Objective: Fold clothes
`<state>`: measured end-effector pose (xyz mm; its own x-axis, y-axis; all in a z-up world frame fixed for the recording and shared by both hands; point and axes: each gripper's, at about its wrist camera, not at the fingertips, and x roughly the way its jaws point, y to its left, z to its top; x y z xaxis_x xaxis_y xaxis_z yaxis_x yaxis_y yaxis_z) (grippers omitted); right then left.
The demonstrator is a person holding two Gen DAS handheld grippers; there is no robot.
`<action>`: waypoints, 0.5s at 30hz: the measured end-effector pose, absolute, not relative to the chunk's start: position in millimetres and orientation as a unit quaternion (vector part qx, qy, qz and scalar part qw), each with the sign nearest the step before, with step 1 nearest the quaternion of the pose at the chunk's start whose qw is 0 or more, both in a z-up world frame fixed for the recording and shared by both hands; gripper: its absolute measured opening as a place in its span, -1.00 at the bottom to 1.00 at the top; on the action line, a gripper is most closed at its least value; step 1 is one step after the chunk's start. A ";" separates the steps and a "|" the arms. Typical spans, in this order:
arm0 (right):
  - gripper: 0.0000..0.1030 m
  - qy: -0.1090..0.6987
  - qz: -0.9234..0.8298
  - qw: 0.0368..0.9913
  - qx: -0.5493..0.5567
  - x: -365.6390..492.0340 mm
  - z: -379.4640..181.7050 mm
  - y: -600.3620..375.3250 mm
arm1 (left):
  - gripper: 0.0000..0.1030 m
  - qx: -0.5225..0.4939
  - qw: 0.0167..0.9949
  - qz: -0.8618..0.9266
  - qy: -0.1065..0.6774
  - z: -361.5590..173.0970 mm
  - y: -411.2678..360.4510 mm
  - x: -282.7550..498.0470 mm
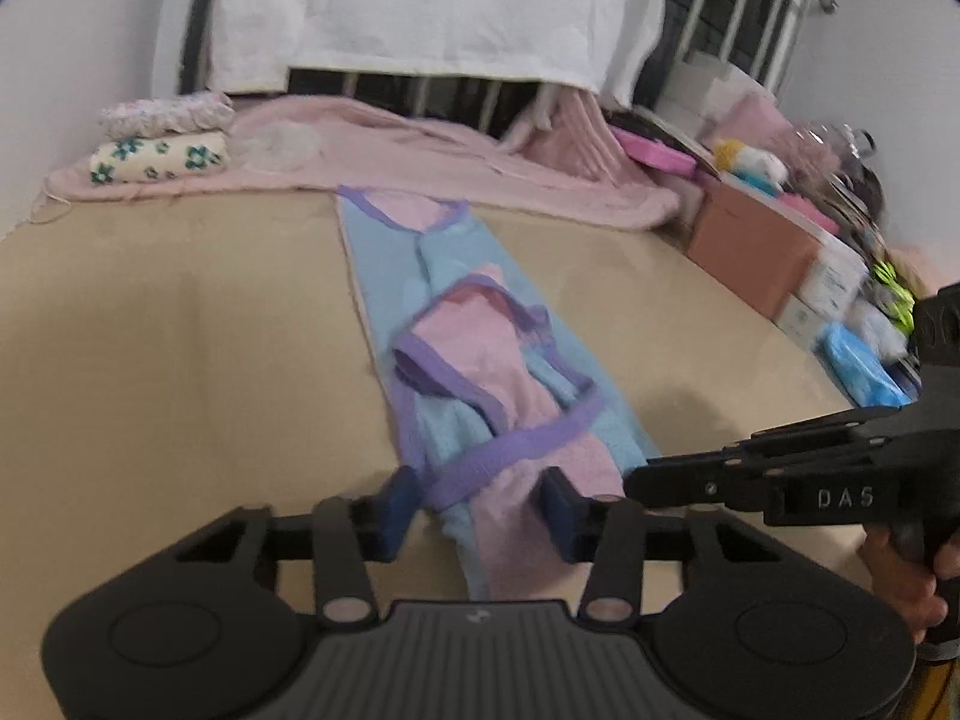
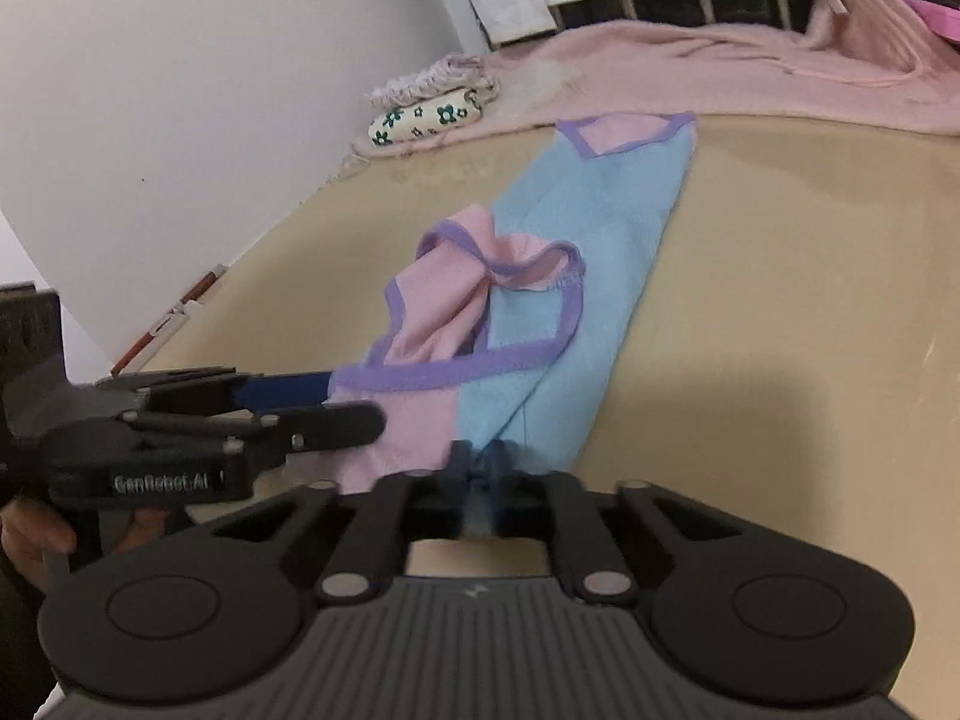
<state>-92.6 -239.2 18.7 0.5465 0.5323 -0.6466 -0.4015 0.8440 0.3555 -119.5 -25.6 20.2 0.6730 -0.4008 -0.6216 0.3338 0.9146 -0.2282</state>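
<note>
**Both claws at the near end of the garment**

A long blue and pink fleecy garment with purple binding (image 1: 420,276) lies as a narrow strip down the middle of the smooth beige tabletop (image 1: 168,330), running from its near edge toward the far edge. Its lower part is bunched back on itself, showing the pink inside and loops of purple trim.

Along the far edge a rumpled pink towelling blanket (image 1: 420,144) is spread, its hem touching the garment's far end. On the blanket at the far left corner sits a stack of folded cloths, one cream with green flowers (image 1: 159,159). Along the right edge stand a salmon-pink cardboard box (image 1: 750,252), white cartons and a blue plastic packet (image 1: 864,372), crowding the right claw's side. A white sheet (image 1: 432,0) hangs over dark railings behind.

The left claw (image 1: 477,510) is spread wide, its blue pads (image 1: 396,504) either side of the garment's near end, with pink cloth and purple trim between them. The right claw (image 2: 480,480) is clenched on the garment's blue near corner, cloth pinched between the pads.
</note>
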 end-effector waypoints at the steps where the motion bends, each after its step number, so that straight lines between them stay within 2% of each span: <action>1: -0.94 0.394 0.265 0.876 0.085 -104.5 18.6 -239.6 | -0.33 -0.042 0.911 -0.207 0.353 20.8 -27.1 -127.4; 4: -0.94 0.399 0.256 0.876 0.094 -144.8 23.6 -242.8 | -0.24 -0.060 0.908 -0.219 0.352 26.4 -19.7 -151.9; 5: -0.85 0.397 0.255 0.877 0.098 -155.0 27.6 -245.7 | -0.01 -0.074 0.910 -0.220 0.342 28.9 -15.8 -157.6; 7: -0.61 0.371 0.254 0.886 0.113 -166.8 35.5 -255.6 | 0.18 -0.095 0.917 -0.219 0.318 33.0 -10.2 -160.4; 8: -0.40 0.357 0.253 0.891 0.121 -170.5 39.5 -260.7 | 0.15 -0.099 0.920 -0.217 0.310 34.1 -9.3 -156.1; 12: -0.38 0.320 0.232 0.909 0.131 -136.0 48.1 -265.9 | 0.02 -0.132 0.911 -0.219 0.322 31.7 -6.2 -118.3; 14: -0.38 0.318 0.236 0.910 0.120 -111.8 46.6 -260.5 | -0.48 -0.132 0.905 -0.217 0.342 29.4 -6.1 -99.5; 15: -0.38 0.320 0.238 0.910 0.111 -99.5 45.0 -256.1 | -0.59 -0.127 0.902 -0.222 0.349 28.2 -7.1 -92.8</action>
<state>-99.5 -256.1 45.0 0.6818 0.5035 -0.5306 -0.3616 0.8626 0.3539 -92.8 -7.1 28.2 0.6582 -0.4892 -0.5722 0.3120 0.8690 -0.3841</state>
